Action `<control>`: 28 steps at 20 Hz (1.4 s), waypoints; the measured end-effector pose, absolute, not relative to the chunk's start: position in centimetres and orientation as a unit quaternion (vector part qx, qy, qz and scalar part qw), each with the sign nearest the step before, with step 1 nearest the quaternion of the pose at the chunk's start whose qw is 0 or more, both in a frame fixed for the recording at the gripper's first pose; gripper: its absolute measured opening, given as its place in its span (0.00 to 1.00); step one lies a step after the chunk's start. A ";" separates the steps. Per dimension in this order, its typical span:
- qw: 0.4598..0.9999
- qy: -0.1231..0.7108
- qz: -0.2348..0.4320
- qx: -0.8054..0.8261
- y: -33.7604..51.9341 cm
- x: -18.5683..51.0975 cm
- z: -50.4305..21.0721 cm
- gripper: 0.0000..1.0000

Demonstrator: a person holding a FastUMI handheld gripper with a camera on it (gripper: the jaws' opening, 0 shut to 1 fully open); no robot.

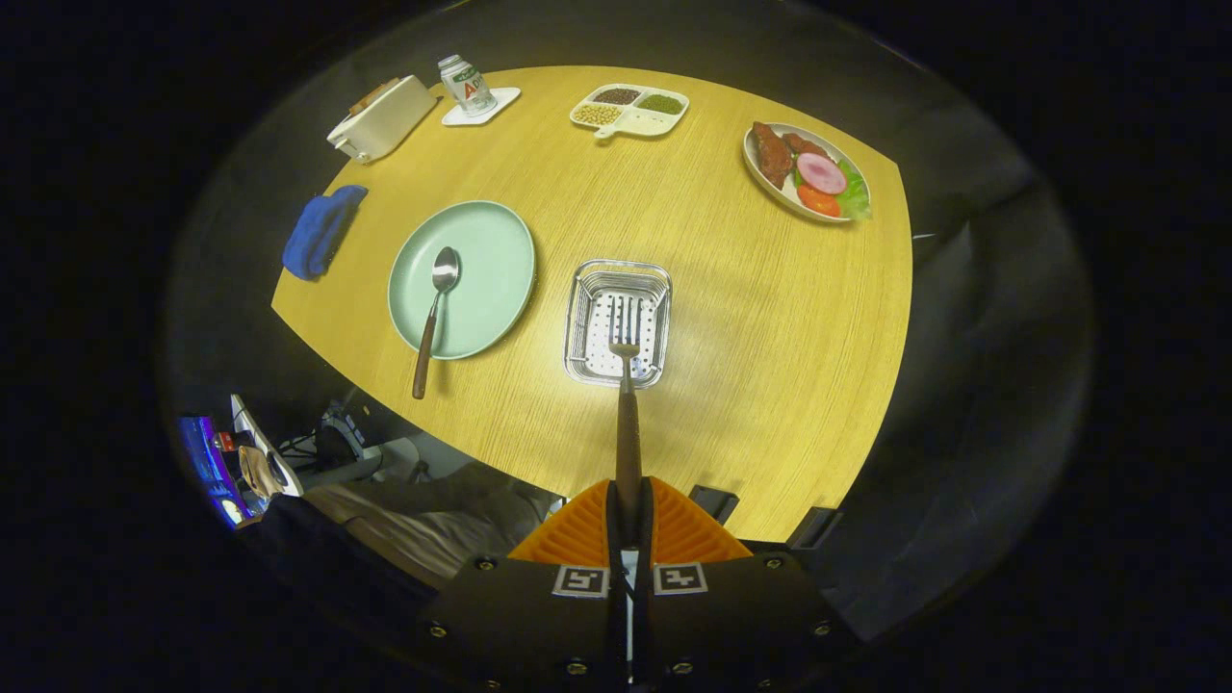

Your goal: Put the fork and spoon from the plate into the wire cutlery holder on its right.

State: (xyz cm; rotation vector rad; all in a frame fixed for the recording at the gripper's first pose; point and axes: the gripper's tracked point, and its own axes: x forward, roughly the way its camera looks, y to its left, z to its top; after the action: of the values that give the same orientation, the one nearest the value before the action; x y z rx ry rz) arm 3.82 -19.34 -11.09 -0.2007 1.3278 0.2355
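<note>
- The gripper (628, 510) is closed tight on the brown handle of the fork (626, 385); both fingers press on it, and the lower end of the handle is hidden between them.
- The fork points straight ahead of the fingers, its tines over the wire cutlery holder (618, 323); whether the tines touch the holder's perforated floor cannot be told.
- The holder stands near the middle of the table (751, 366), just right of the plate (491, 260) and apart from it.
- The spoon (433, 313) lies on the pale green plate, bowl on the plate's left half, its brown handle running out over the plate's near rim onto the wood.
- A blue cloth (320, 229) lies crumpled at the table's left edge, partly hanging past it.
- At the far left corner sits a white toaster (382, 117), and beside it a small bottle (466, 84) on a white coaster (481, 108); the label is too small to make out.
- Along the far edge rests a divided white dish (630, 109) holding three kinds of beans or grains.
- Toward the far right edge is an oval plate of food (807, 173) with meat, a pink slice, tomato and lettuce.
- Below the table's near edge, a person's trouser leg (414, 525) shows, partly cut off by the gripper body.
</note>
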 end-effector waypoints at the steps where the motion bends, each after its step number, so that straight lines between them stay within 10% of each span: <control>1: 0.772 0.620 0.110 -0.091 -19.2 4.1 -11.4 0.03; 13: 0.760 0.640 0.097 -0.061 -18.1 7.3 -12.3 0.11; 19: 0.807 0.583 0.089 -0.035 -17.6 7.6 -8.6 0.38; 28: 0.819 0.550 0.162 -0.004 -9.0 3.4 -6.8 0.38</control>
State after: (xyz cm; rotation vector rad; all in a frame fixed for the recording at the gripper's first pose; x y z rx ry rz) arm 3.35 -9.03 -6.83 -0.0077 1.1713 0.3449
